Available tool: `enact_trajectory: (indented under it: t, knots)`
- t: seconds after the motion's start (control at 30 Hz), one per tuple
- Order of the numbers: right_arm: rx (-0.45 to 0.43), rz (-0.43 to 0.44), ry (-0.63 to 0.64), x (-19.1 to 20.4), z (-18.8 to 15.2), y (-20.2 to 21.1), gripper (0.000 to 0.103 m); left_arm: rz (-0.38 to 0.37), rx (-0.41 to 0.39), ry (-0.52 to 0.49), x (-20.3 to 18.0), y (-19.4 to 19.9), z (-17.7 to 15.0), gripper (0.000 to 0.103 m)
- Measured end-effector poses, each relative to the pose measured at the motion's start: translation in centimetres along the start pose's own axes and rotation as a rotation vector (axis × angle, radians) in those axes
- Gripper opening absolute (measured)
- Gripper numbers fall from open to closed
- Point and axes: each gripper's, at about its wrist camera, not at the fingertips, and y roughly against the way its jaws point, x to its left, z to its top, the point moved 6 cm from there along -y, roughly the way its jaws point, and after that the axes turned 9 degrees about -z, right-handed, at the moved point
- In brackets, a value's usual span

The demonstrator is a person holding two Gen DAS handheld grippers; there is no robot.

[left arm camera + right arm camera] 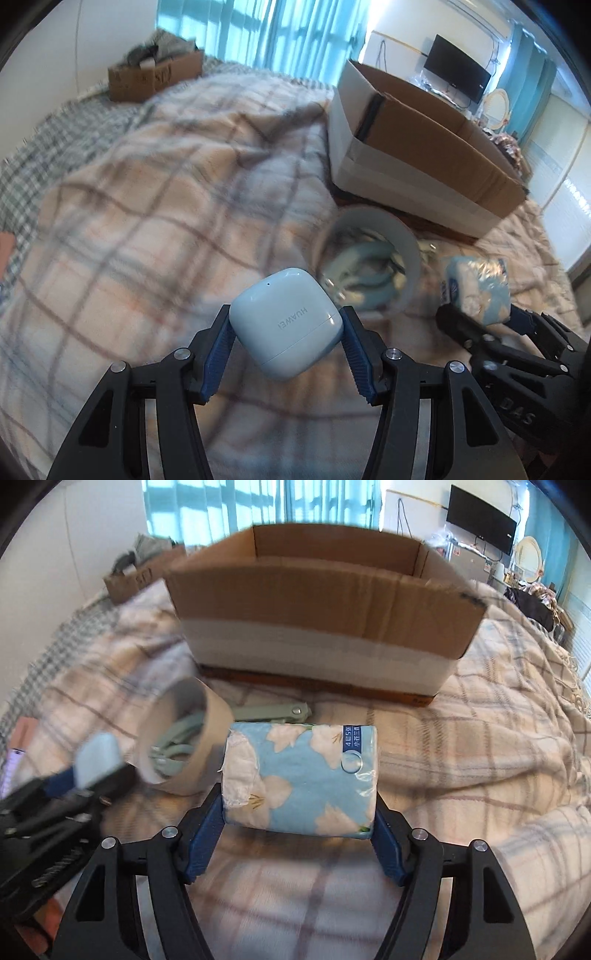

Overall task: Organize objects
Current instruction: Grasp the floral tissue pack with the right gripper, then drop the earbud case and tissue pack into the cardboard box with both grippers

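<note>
The left tool [286, 325] pinches a pale blue earbud case [285, 325], held above the plaid blanket [147, 206], near the cardboard box [321, 602]. The right tool [299, 805] pinches a flower-print tissue pack [306, 779] in front of that box. A tape roll [181, 734] lies left of the pack, also before the box.

Plaid blanket [147, 206] smears into blur. The left tool [92, 771] is a blurred shape at the right wrist view's edge. Tape roll [184, 738] hides its contents; the cardboard box [321, 602] floor can't be seen.
</note>
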Motion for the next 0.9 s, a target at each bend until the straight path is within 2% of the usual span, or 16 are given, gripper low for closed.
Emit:
enact_trajectory:
  t: [0.23,0.43,0.73,0.9]
  knots:
    - [-0.052,0.01,-0.021,-1.8,-0.4,4.2,0.071,-0.012,-0.032,-0.019,-2.1,3.4,-0.5,0.058]
    - [-0.15,0.026,-0.039,-3.3,0.7,9.1,0.071,-0.021,-0.077,-0.049,-4.5,6.4,0.4,0.058]
    - [-0.251,0.029,-0.03,-5.3,3.7,14.1,0.071,-0.091,-0.164,-0.09,-8.4,9.3,5.7,0.058]
    - [-0.311,0.032,-0.032,-6.4,6.6,16.0,0.071,-0.112,-0.21,-0.129,-9.8,10.3,9.7,0.058]
